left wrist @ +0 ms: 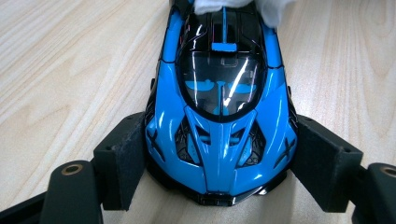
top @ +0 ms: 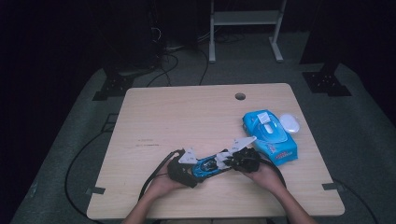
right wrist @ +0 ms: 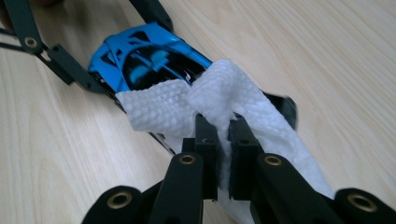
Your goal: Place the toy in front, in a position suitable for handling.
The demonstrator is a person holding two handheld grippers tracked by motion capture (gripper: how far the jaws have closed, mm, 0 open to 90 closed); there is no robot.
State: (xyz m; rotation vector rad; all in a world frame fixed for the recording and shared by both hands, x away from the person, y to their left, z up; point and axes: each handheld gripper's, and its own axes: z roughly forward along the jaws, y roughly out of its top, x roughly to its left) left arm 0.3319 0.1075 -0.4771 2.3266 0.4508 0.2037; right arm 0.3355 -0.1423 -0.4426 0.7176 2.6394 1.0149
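In the right gripper view, the white wipe hides the rear half of the blue toy car, and its lower end runs off the bottom edge. In the left gripper view, the car's tail is cut off at the top edge. In the high view, print on the blue packet is too small to read.

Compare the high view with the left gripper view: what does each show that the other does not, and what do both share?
High view alone: the whole table, both hands, the right gripper, the blue wipes pack and a white lid beside it.
Left gripper view alone: the left gripper with its jaws pressed against the toy car at both sides of its front end, plus windscreen and vent detail.
Both share: the blue car and the white wipe on it.
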